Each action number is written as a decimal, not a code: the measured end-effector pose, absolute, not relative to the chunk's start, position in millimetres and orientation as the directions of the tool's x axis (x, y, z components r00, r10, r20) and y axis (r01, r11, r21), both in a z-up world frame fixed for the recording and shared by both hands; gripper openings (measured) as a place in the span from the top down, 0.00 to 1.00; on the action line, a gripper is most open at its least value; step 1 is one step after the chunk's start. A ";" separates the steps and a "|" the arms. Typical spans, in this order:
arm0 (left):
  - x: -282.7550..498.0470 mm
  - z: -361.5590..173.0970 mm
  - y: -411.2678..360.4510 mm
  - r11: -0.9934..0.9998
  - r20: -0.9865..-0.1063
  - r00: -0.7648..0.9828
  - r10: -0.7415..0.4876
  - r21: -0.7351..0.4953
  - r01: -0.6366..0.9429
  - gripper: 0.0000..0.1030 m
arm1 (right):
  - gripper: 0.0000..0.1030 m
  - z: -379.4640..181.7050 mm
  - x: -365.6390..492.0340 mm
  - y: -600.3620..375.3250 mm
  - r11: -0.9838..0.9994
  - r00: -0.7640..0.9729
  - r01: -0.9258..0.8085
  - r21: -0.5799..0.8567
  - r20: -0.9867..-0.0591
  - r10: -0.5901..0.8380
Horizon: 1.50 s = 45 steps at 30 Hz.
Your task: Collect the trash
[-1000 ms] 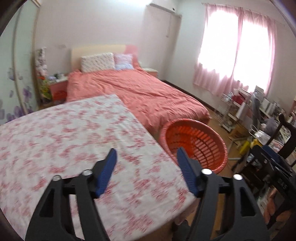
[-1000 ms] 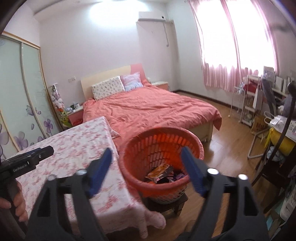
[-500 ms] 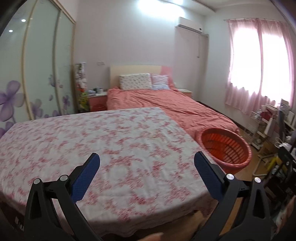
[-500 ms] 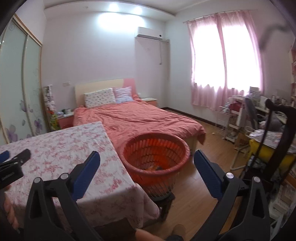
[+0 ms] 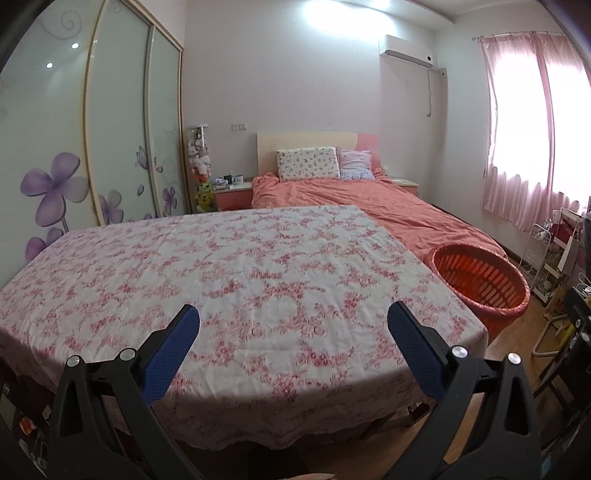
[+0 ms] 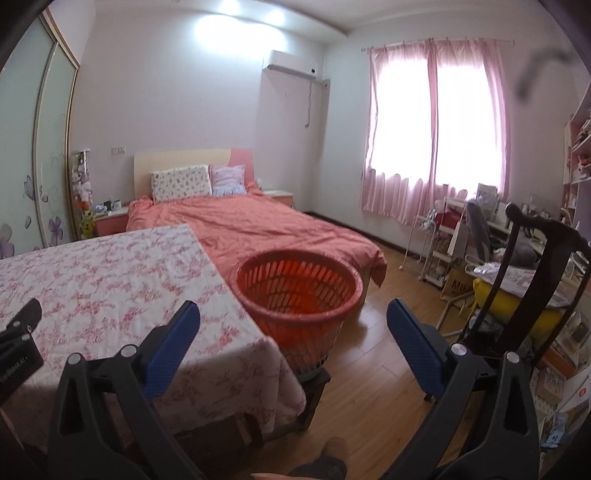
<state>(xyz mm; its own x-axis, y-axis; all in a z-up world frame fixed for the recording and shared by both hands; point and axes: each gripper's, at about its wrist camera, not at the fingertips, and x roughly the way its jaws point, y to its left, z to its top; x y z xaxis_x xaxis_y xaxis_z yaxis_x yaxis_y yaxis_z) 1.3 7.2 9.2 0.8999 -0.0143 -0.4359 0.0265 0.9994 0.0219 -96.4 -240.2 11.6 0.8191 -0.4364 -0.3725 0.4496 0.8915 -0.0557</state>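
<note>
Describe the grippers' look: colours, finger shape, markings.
Both match: the left gripper and right gripper have matte black angular frames with triangular cutouts and silver screw heads. The fingers are flat blue paddles with a fine dotted texture. The right view shows white lettering on the left gripper's black body, too blurred to read. No cables or sleeves visible.

A floral-clothed table [image 5: 240,266] stands before a coral bed [image 5: 369,199] and pink curtains [image 6: 436,147].

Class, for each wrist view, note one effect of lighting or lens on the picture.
Left wrist view: fisheye bends the wardrobe doors into curves; the ceiling light glares white. Right wrist view: the window is blown out behind the pink curtains; a blurred dark smear sits upper right.
</note>
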 end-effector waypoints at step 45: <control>0.4 -14.3 19.0 0.999 -0.550 0.835 -0.001 -0.030 -0.018 0.03 | 0.04 -21.4 -81.2 -230.6 0.906 0.783 0.417 -0.071 -0.478 -0.398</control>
